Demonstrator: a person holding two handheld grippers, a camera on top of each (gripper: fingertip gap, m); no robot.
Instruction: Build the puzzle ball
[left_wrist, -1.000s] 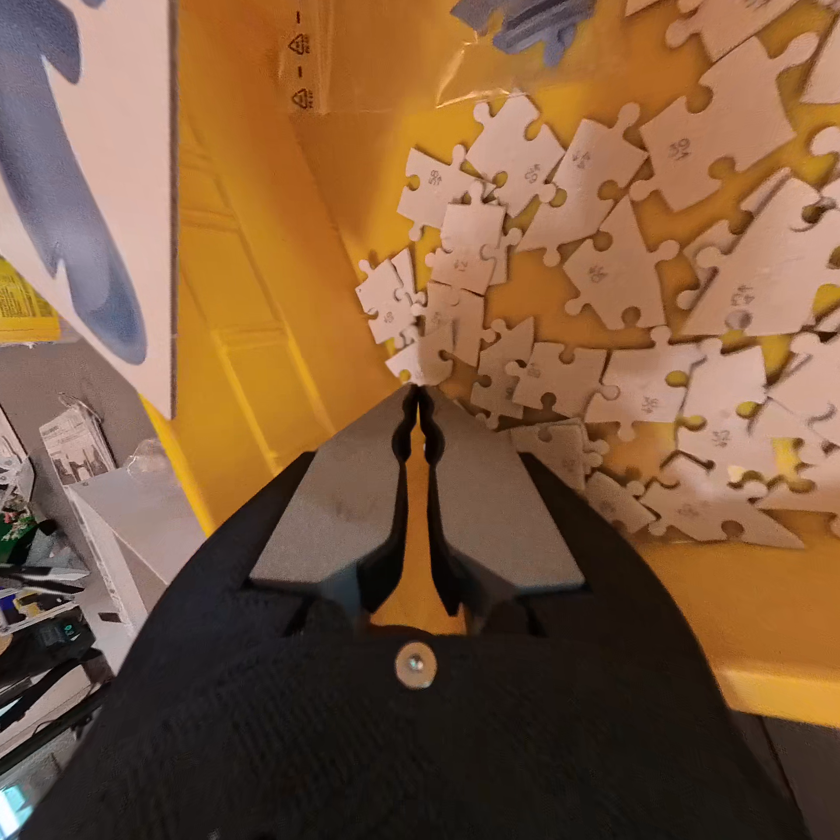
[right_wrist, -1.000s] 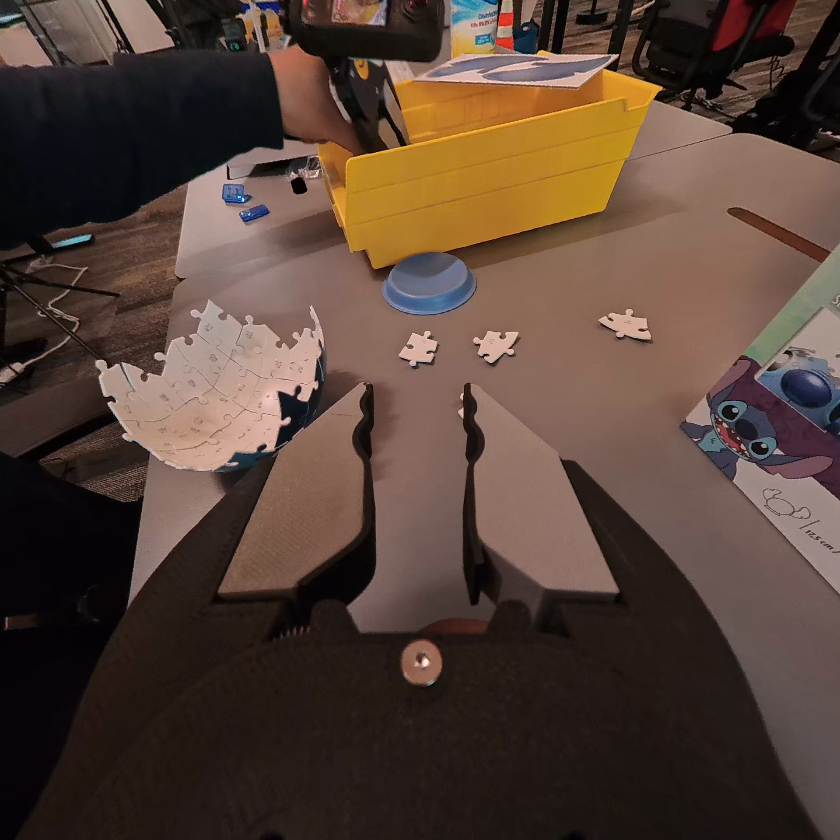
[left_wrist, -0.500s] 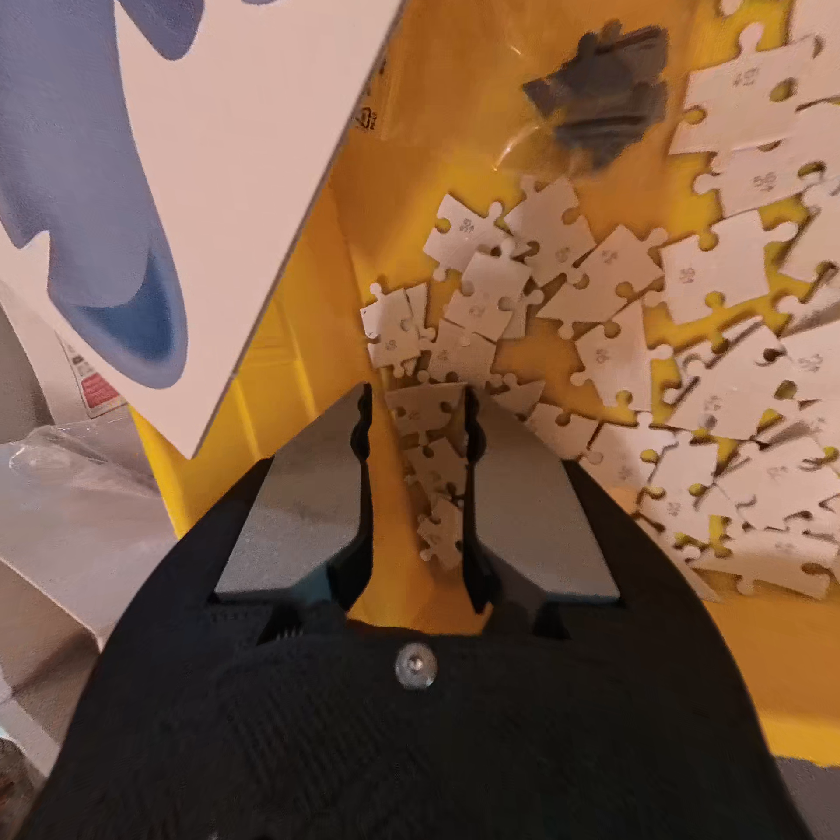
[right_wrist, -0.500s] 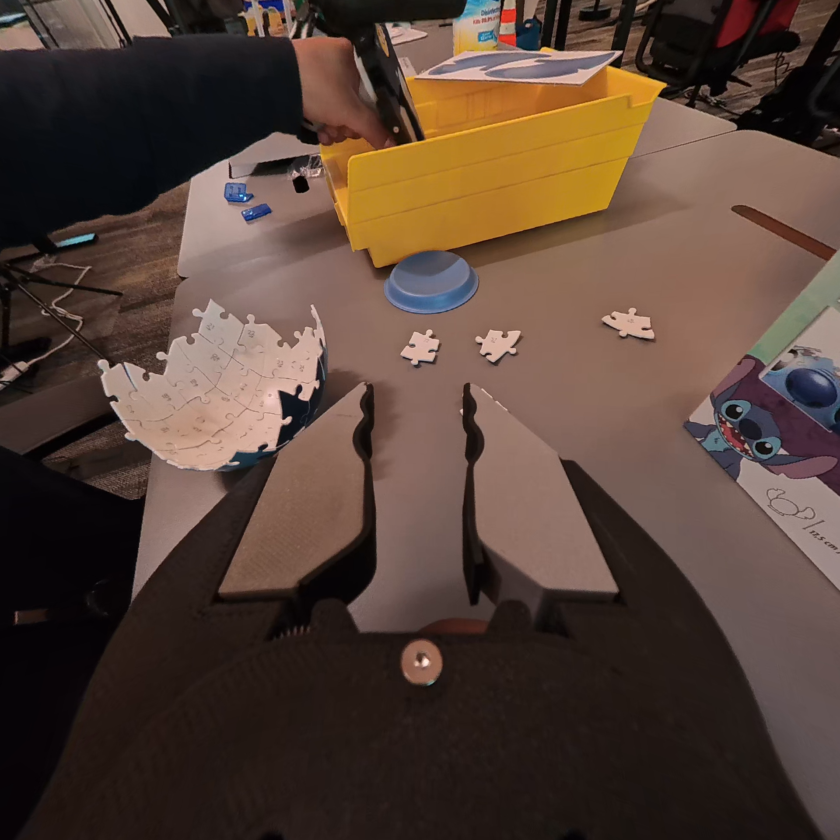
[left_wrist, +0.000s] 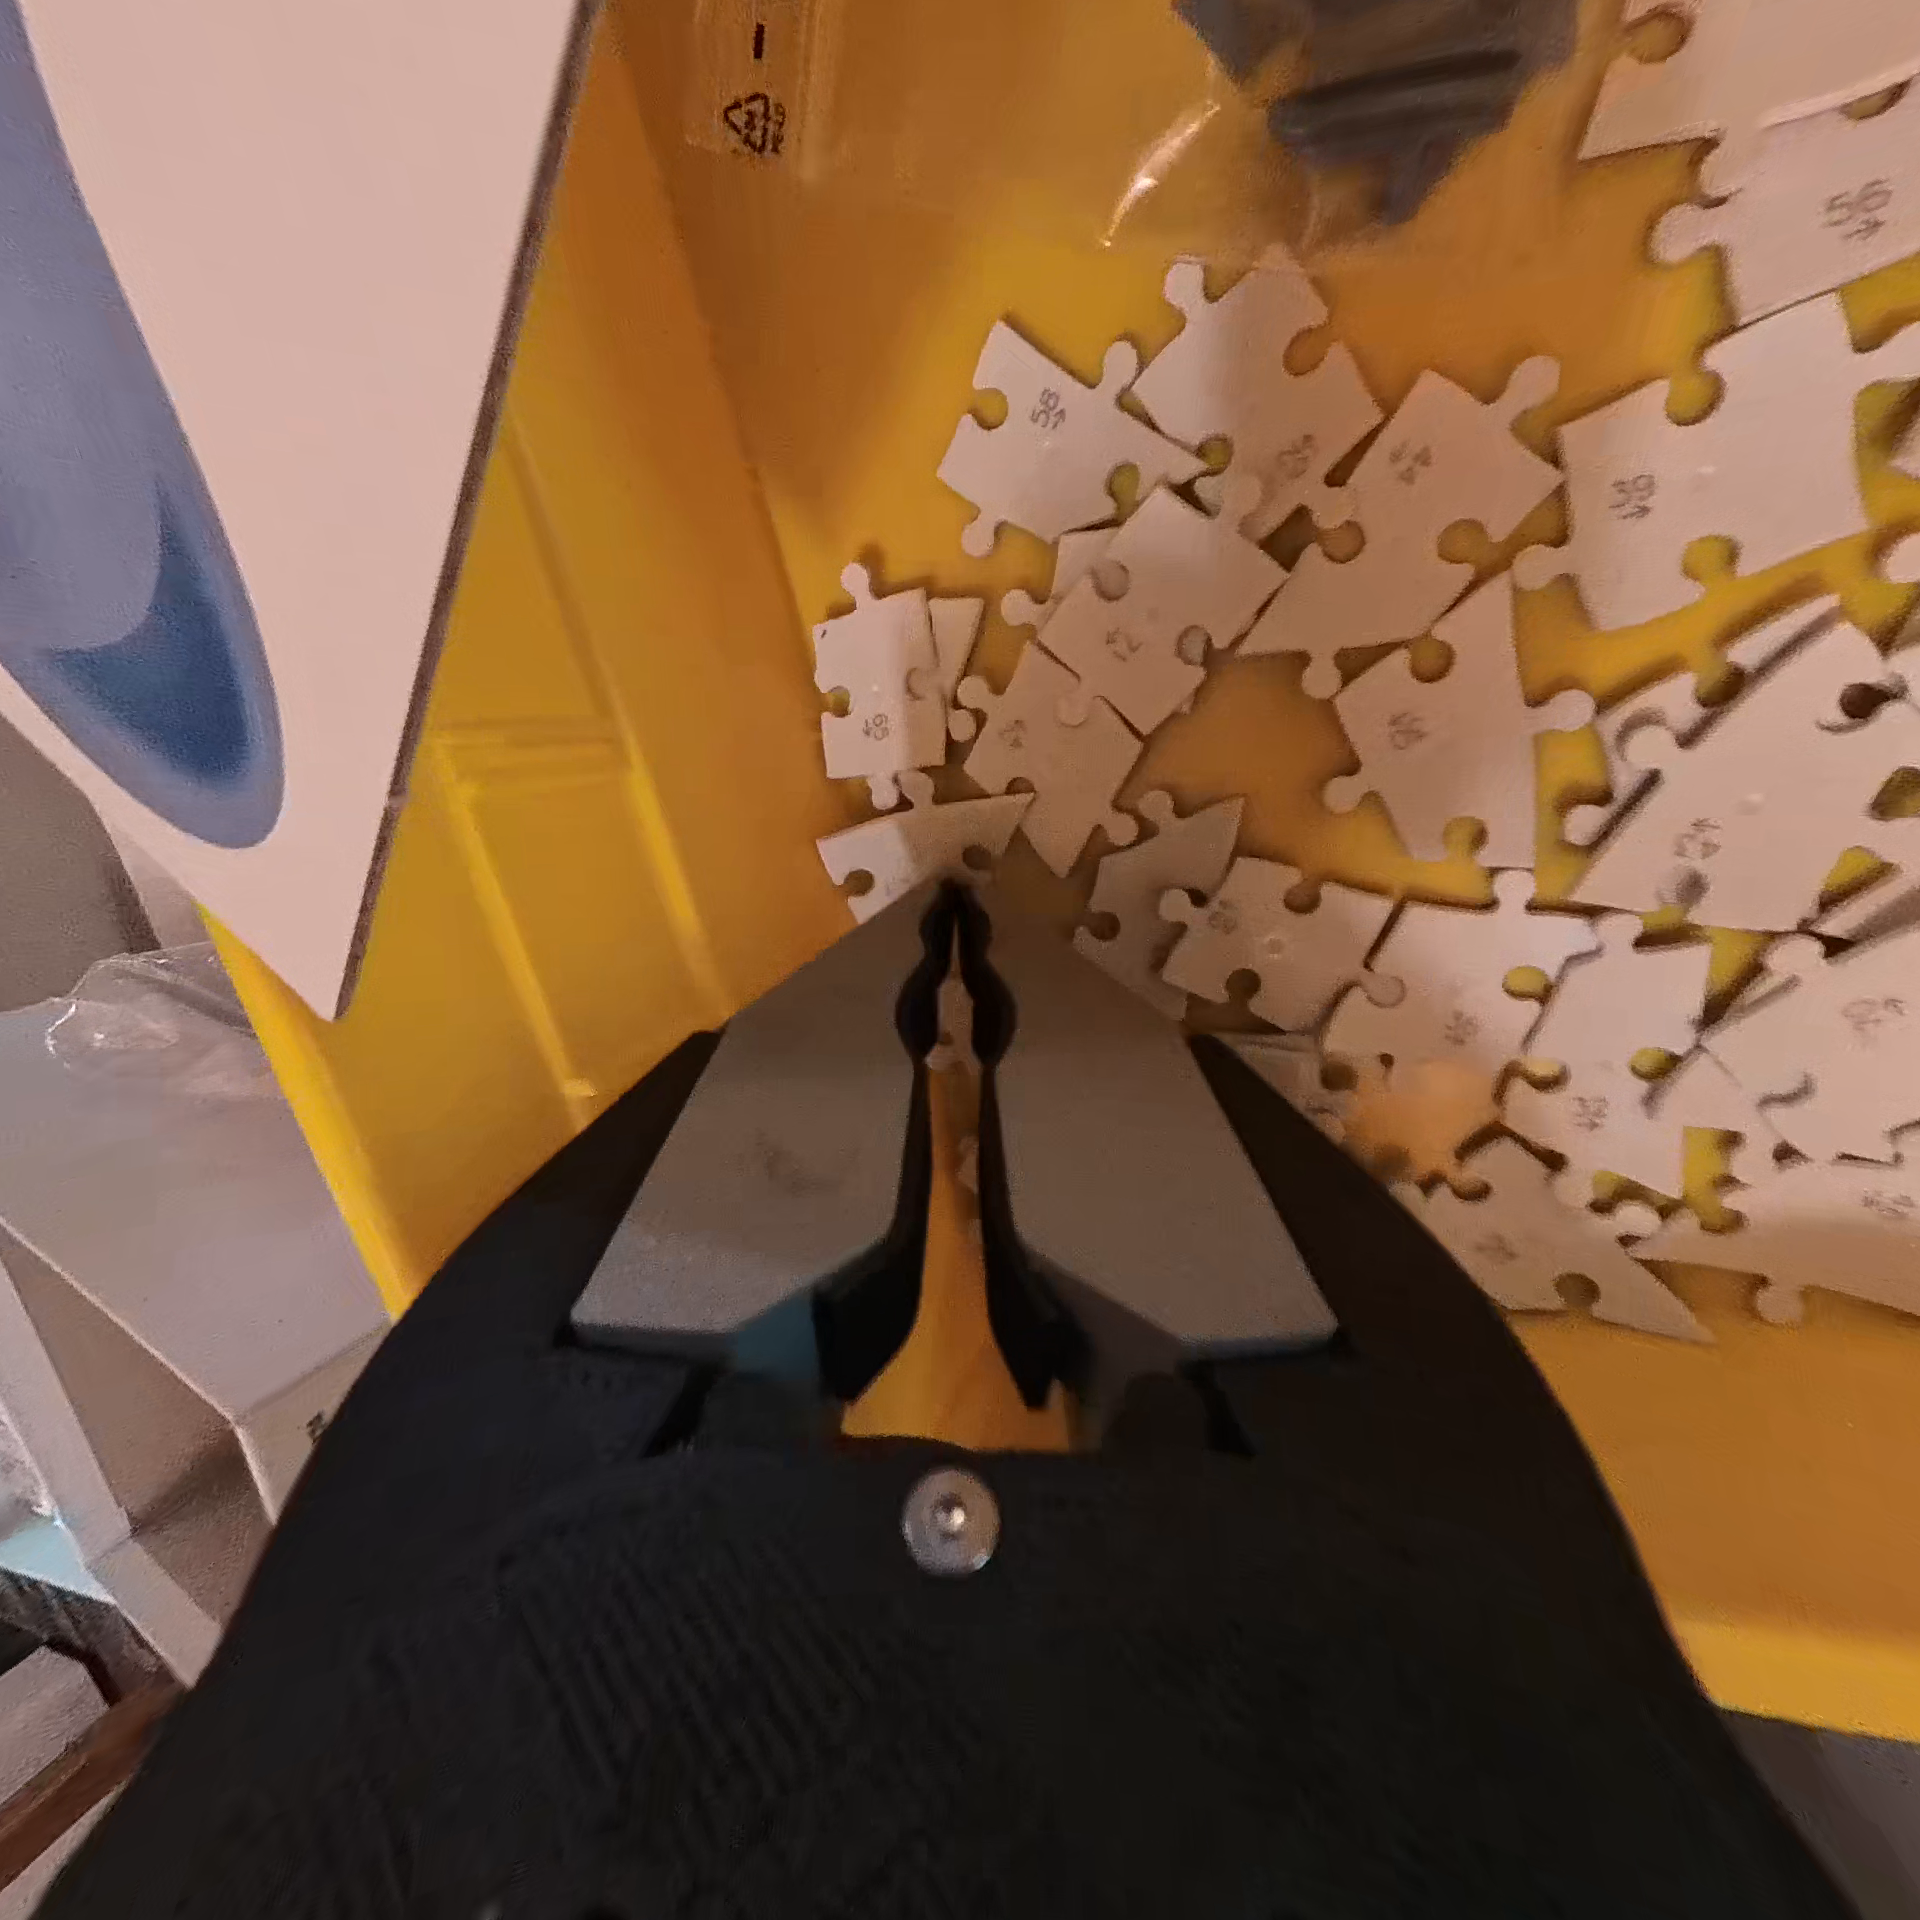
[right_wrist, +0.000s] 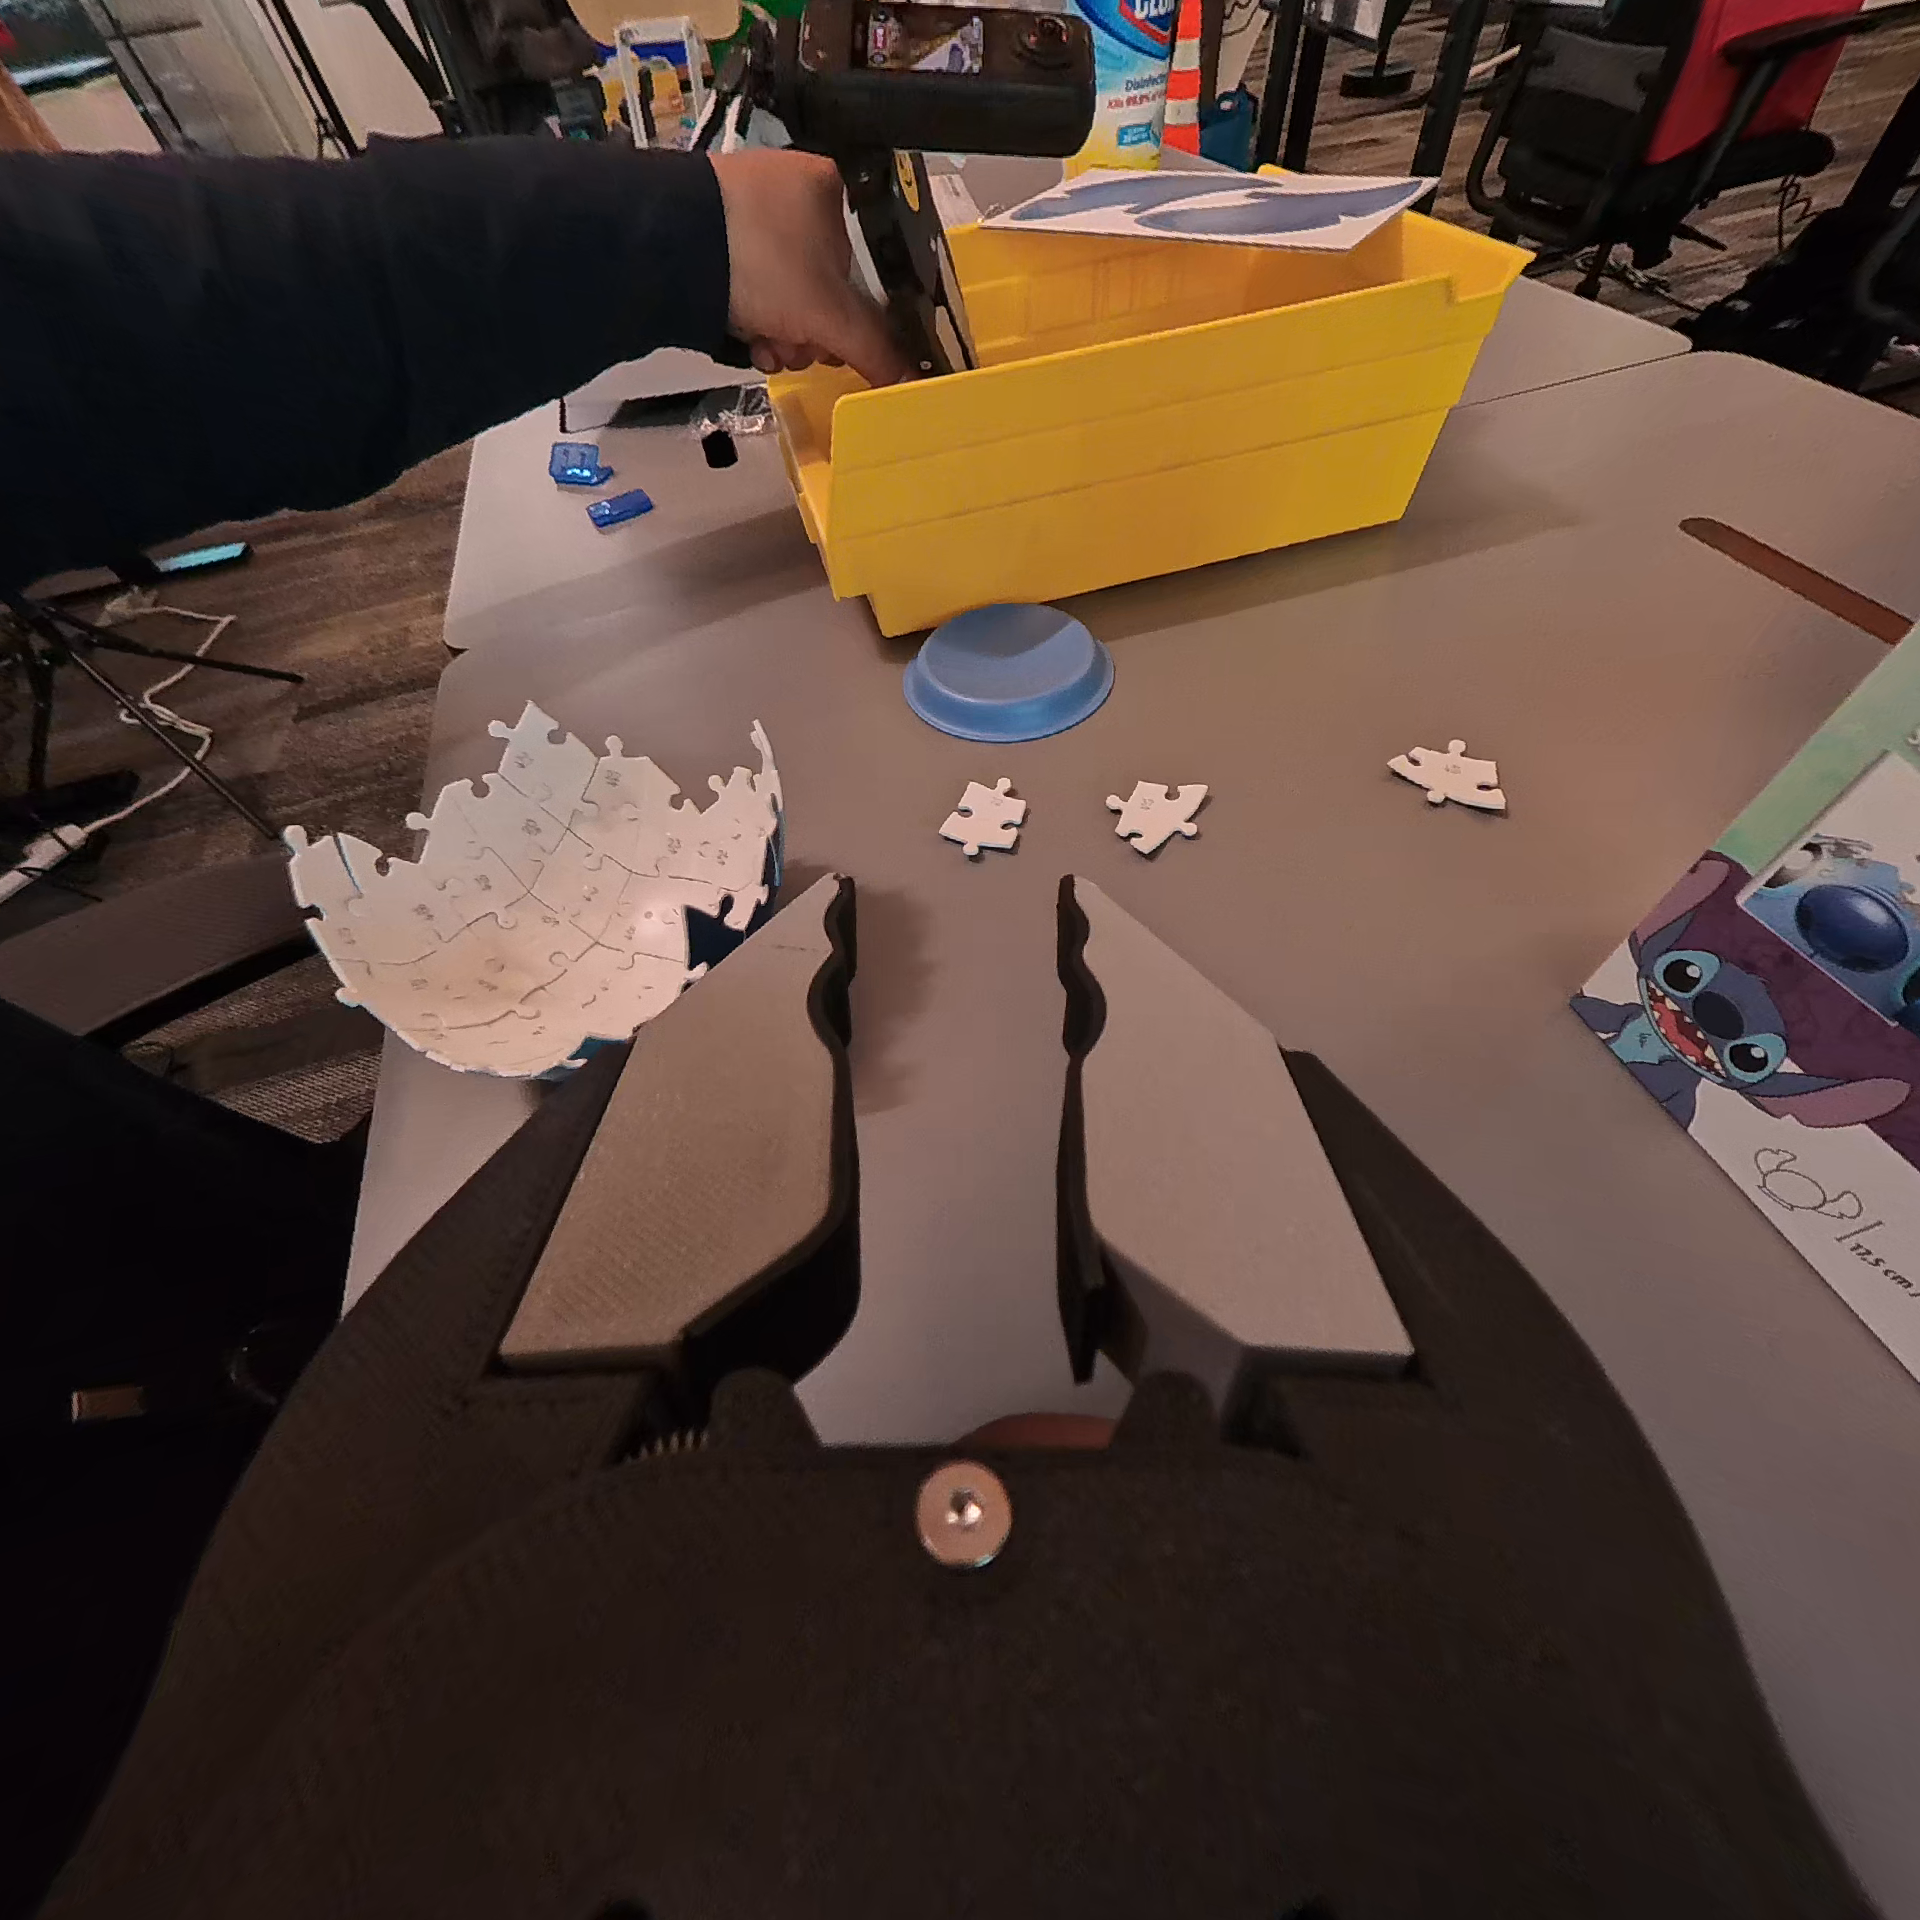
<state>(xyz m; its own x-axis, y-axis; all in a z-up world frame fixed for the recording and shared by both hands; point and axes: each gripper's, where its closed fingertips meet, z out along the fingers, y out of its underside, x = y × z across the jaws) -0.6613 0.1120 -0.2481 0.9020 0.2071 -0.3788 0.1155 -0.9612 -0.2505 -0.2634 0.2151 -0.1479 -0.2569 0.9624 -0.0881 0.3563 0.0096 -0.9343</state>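
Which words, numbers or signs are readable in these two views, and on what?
I give no wording, only where writing stands.
Puzzle pieces in the yellow bin: legible printed marks on their white backs.
Clear bag: a printed symbol.
Half-built ball and loose pieces: marks too small.
Bottle: label, partly cut off.
Printed card: small print, cut off.

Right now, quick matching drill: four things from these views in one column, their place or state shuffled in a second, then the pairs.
1. left hand-held gripper
2. right hand-held gripper
3. half-built puzzle ball
4. blue dome base

A. on the table against the yellow bin's front wall
B. open, above bare table
C. on the table's left edge, hollow side up
D. fingers together, inside the bin at the loose pieces

Pairs: 1-D, 2-B, 3-C, 4-A
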